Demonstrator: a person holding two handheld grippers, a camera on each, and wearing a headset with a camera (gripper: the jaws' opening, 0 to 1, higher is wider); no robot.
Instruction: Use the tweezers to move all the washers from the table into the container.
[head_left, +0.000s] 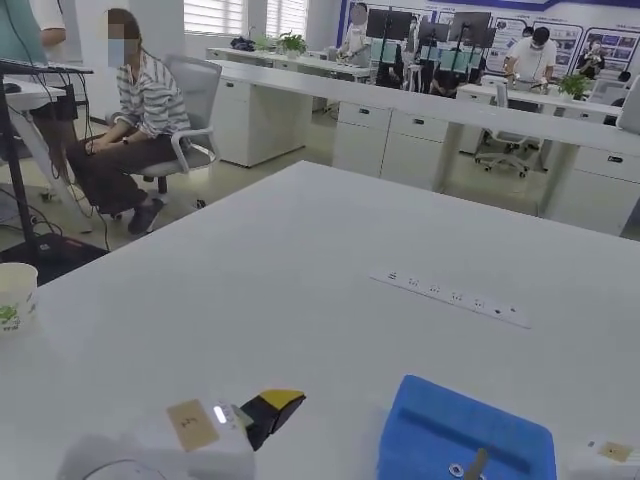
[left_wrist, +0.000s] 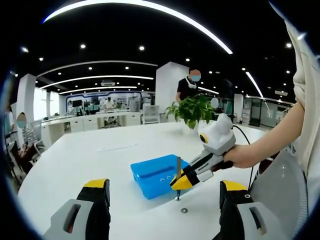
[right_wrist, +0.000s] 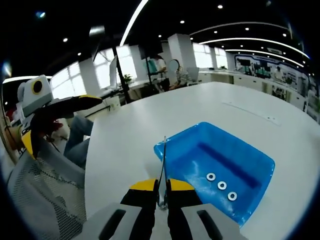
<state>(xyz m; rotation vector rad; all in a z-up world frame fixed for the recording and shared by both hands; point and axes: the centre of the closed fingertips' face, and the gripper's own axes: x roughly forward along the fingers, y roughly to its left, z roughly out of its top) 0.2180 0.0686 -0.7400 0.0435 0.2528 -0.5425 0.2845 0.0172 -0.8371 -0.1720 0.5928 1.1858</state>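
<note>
A power strip (head_left: 450, 297) and paper cup (head_left: 15, 297) sit apart on the table (head_left: 300, 260) as the right gripper (right_wrist: 161, 189), jaws narrow on the tweezers (right_wrist: 163, 160), holds them at the near edge of the blue container (right_wrist: 200, 142); three washers (right_wrist: 221, 185) lie inside, a fourth washer (left_wrist: 184, 210) on the table nearby; the left gripper (left_wrist: 165, 187) gapes wide

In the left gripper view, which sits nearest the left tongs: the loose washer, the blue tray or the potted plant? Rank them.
1. Washer, on the table just ahead, slightly right.
2. Blue tray, behind it, mid-table.
3. Potted plant, farthest, at the back.
</note>
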